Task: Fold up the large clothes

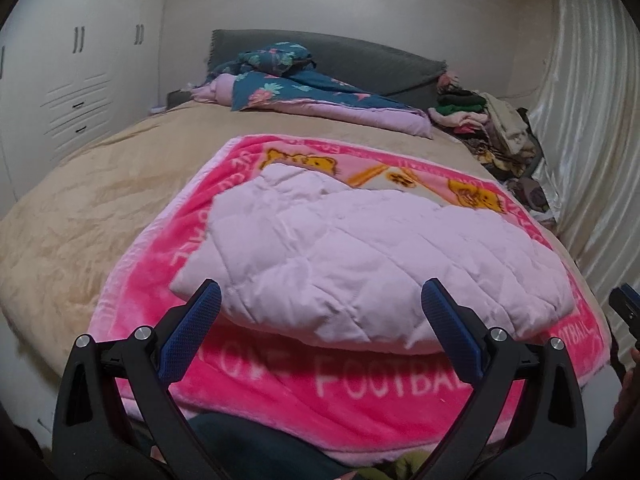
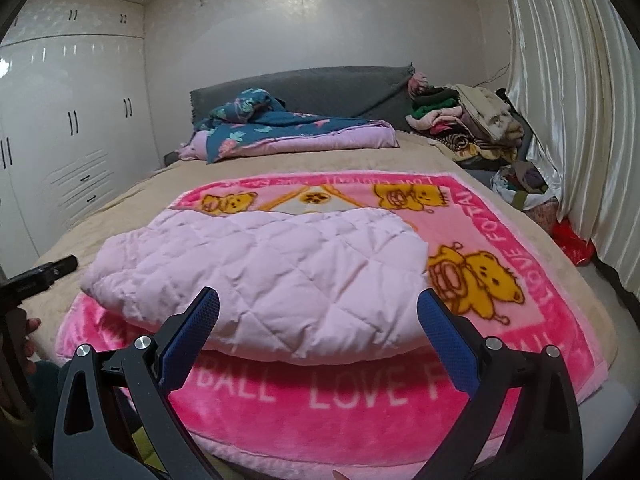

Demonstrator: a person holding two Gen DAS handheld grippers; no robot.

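Hovering wide and empty: left tool (image 1: 320, 304) and right tool (image 2: 318, 312) | pale quilted garment (image 2: 256, 272) straight ahead on pink blanket (image 2: 360, 400) | long axis crosswise, near edge equally close.

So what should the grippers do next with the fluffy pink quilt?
Probably move both forward and pinch the quilt's near edge. The left gripper and right gripper are both open, holding nothing, just short of that edge, and the quilt lies loosely folded on the pink blanket.
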